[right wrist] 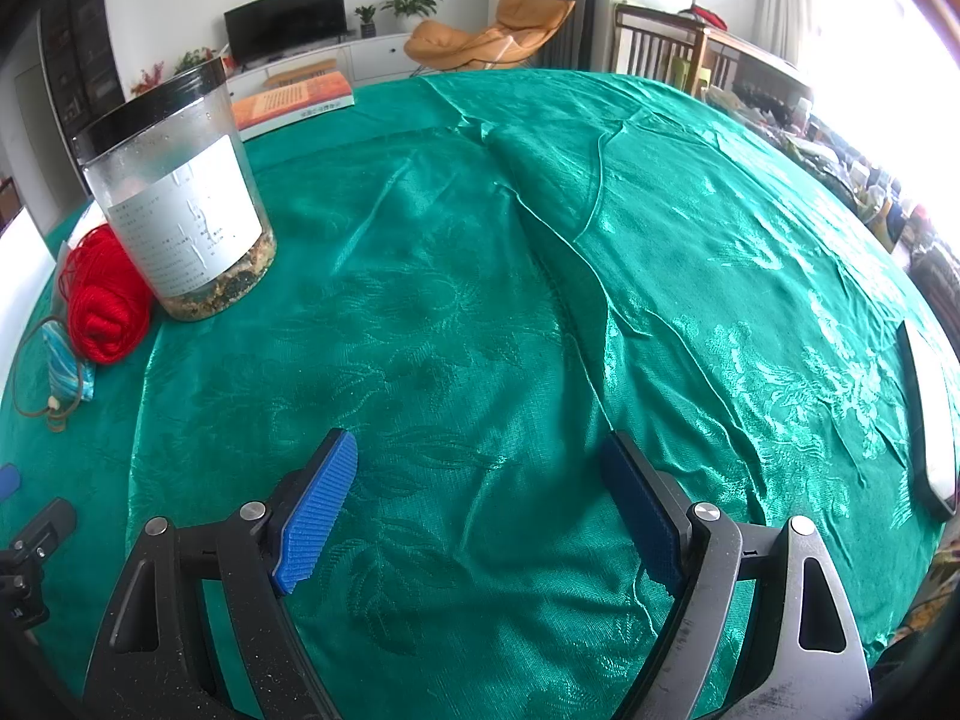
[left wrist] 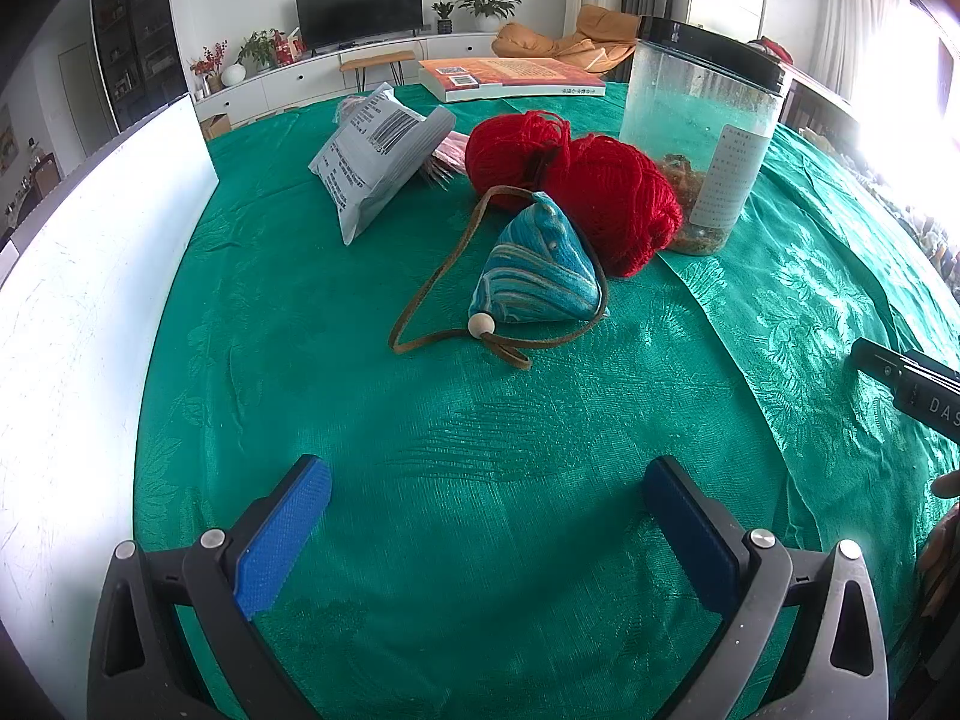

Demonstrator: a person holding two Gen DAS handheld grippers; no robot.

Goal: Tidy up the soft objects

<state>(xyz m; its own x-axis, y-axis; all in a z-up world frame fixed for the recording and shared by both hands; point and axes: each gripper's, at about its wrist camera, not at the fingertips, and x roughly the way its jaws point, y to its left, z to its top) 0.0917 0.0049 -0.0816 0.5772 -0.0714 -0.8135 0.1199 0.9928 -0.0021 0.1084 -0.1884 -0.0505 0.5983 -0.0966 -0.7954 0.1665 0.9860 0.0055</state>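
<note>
A blue patterned fabric pouch (left wrist: 534, 270) with a brown cord and wooden bead (left wrist: 482, 324) lies on the green tablecloth (left wrist: 480, 432), straight ahead of my left gripper (left wrist: 489, 480), which is open and empty. Behind the pouch sits red yarn (left wrist: 600, 192), and a grey plastic packet (left wrist: 378, 156) lies to its left. My right gripper (right wrist: 477, 459) is open over bare cloth; in its view the yarn (right wrist: 105, 306) and pouch (right wrist: 66, 369) are far left.
A clear jar with a black lid (left wrist: 702, 144) stands right of the yarn, also seen as the jar (right wrist: 180, 198) in the right wrist view. A book (left wrist: 510, 78) lies at the far table edge. A white board (left wrist: 78, 300) stands at the left. A dark-edged flat object (right wrist: 930, 420) lies at the right.
</note>
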